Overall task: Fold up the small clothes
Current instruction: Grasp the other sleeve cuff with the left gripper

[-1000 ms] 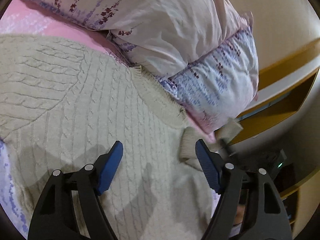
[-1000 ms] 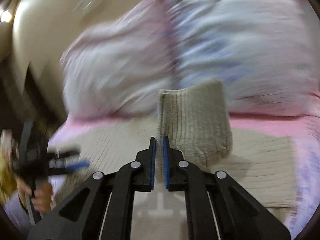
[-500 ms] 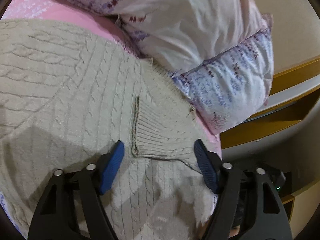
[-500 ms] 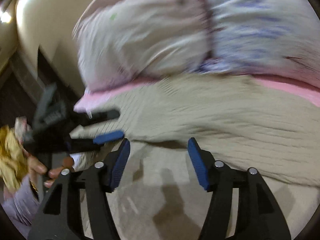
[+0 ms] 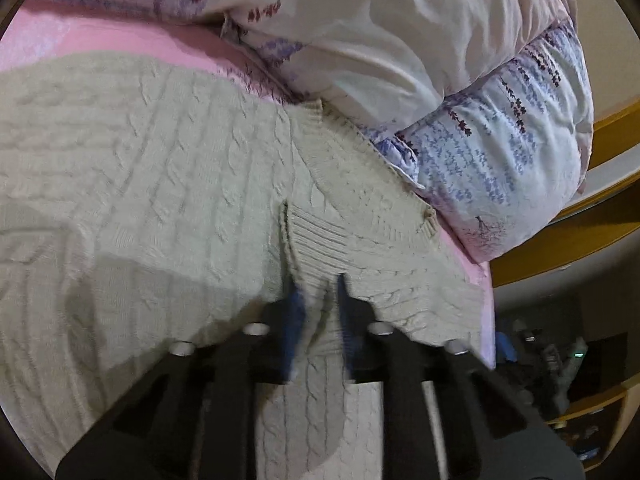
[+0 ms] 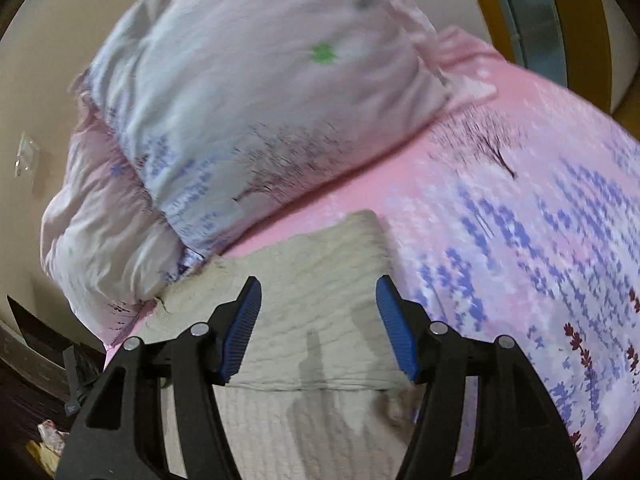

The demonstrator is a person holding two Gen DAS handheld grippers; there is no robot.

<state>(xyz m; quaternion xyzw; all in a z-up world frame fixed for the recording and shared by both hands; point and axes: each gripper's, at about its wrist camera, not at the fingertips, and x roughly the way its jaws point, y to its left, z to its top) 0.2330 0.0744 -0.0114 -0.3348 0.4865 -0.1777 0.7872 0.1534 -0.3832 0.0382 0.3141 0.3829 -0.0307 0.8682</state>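
Note:
A beige cable-knit sweater [image 5: 140,184] lies spread on the pink bed sheet [image 5: 100,36]. One sleeve is folded across its body, with the ribbed cuff [image 5: 316,236] near the middle. My left gripper [image 5: 318,308] is shut on this sleeve just below the cuff; its blue pads are blurred. In the right wrist view the sweater [image 6: 312,280] lies flat below my right gripper [image 6: 318,312], which is open and empty a little above the knit.
Floral pillows [image 5: 400,40] are stacked against the sweater's far edge and also show in the right wrist view [image 6: 248,92]. A yellow wooden bed frame [image 5: 560,236] and dark clutter [image 5: 560,360] lie past the bed's right edge. The flowered sheet [image 6: 540,240] extends right.
My left gripper closed from wide open onto the folded sleeve. My right gripper let go of the cuff, opened, and swung right towards the sweater's far side.

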